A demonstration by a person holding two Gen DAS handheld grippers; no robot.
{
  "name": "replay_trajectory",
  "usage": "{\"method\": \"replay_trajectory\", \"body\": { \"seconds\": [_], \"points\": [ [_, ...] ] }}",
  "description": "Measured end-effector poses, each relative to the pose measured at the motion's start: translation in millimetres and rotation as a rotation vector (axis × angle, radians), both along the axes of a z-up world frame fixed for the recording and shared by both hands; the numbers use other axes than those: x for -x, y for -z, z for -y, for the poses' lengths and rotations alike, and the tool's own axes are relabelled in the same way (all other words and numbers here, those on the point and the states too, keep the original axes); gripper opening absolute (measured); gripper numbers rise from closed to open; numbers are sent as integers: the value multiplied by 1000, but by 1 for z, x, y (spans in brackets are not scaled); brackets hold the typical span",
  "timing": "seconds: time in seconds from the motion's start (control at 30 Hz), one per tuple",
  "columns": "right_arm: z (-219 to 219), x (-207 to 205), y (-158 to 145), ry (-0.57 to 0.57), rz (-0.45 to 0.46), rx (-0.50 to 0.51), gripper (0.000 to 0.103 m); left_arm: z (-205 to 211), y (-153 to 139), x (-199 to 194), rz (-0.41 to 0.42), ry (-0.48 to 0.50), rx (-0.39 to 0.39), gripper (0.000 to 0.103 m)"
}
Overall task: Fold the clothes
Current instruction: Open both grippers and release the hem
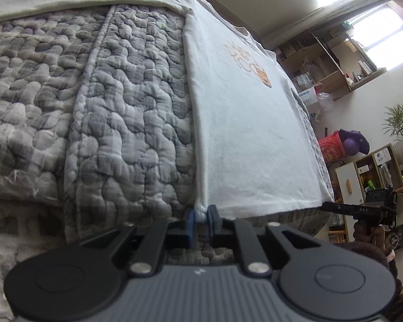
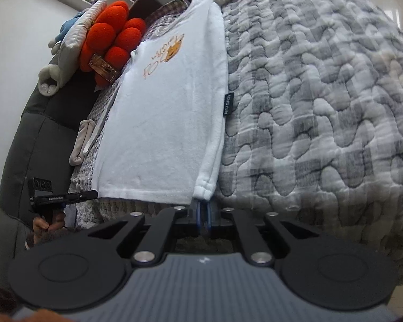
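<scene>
A white cotton T-shirt with an orange printed motif [image 1: 241, 123] lies flat on a grey-and-white checked quilted bedspread [image 1: 115, 123], its long sides folded in (a small black label [image 2: 227, 105] sticks out from one folded edge). The left gripper [image 1: 201, 224] is clenched on the near hem corner of the T-shirt, a white bunch of fabric showing between its blue pads [image 1: 191, 221]. The right gripper [image 2: 204, 216] pinches the other near hem corner, its jaws almost together on the cloth. Beyond the T-shirt's far end sits a red-orange plush cushion of round lobes [image 2: 111, 37].
</scene>
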State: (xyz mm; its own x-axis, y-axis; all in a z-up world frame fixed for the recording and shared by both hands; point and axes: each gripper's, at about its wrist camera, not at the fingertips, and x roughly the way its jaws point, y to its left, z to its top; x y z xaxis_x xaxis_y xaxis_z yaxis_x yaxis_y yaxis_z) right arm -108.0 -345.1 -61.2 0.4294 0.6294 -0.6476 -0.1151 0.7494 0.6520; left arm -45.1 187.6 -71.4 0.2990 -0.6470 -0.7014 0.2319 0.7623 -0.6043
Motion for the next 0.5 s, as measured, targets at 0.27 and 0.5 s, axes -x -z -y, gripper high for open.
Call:
{"method": "replay_trajectory", "body": {
  "seconds": [0.27,0.5],
  "points": [
    [-14,-9,-38,60,162,239,48,1,-45,-10,238,-138,-134,62],
    [-53,-44,-49,109,333,440,48,51,-69,-36,468,-158,-263,67]
  ]
}}
